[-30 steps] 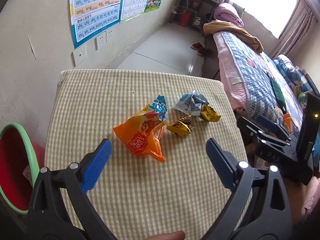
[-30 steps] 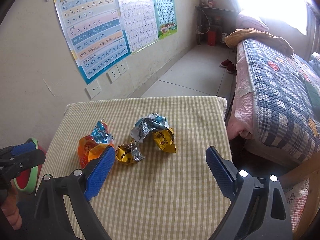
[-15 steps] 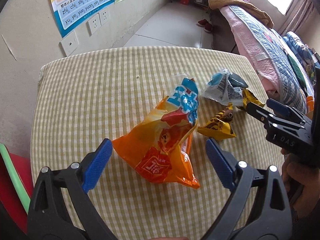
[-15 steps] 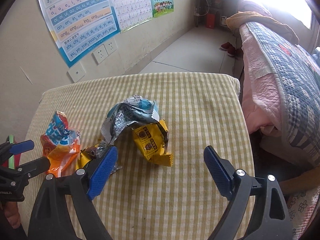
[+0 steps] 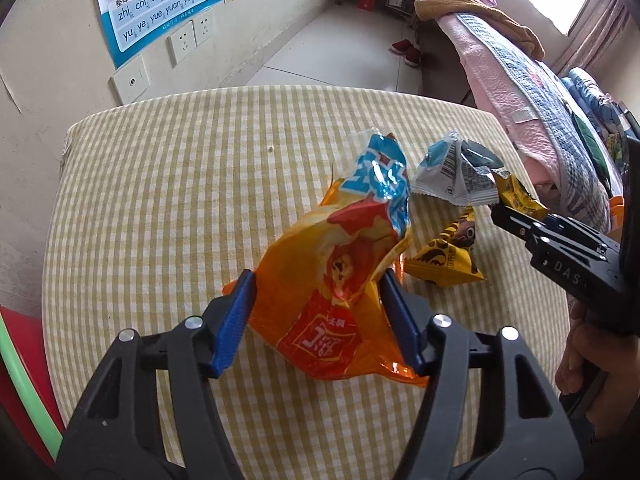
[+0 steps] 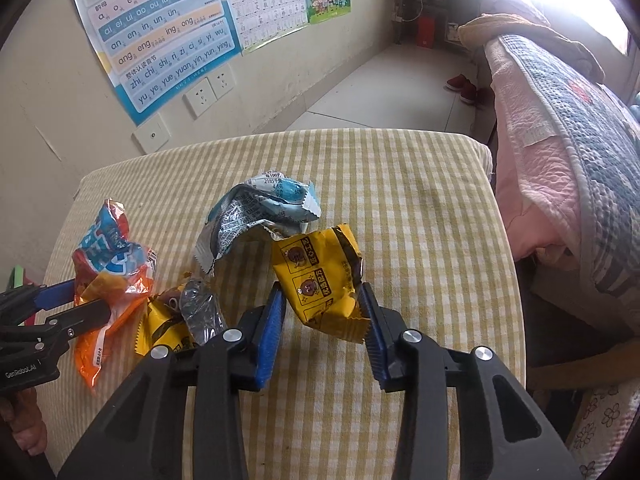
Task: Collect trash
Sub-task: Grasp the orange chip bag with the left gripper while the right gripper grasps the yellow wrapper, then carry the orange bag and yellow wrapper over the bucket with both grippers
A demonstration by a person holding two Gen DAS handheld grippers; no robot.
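Orange foil fills the left claw [image 5: 316, 316]: its 2 blue pads are closing on the lower half of the crumpled orange snack bag [image 5: 340, 280], and both already touch the bag's sides. The bag lies on the checked counter [image 5: 160, 208], its blue top end tilted up and away.

Over on the right, the right claw [image 6: 322, 316] is closing in the same way on a yellow wrapper [image 6: 320, 280] with a cartoon bear print, each pad against 1 side of it. That wrapper rests on the counter, touching the silver and blue wrapper [image 6: 256, 216] just behind it. A second yellow wrapper [image 6: 168, 320] with a scrap of silver foil lies between the 2 claws, just beside the orange bag.

At the left edge of the left wrist view a red bin with a green rim [image 5: 20, 364] sits beside the counter. A bed with a pink and blue quilt [image 6: 560, 128] runs along the counter's right side.
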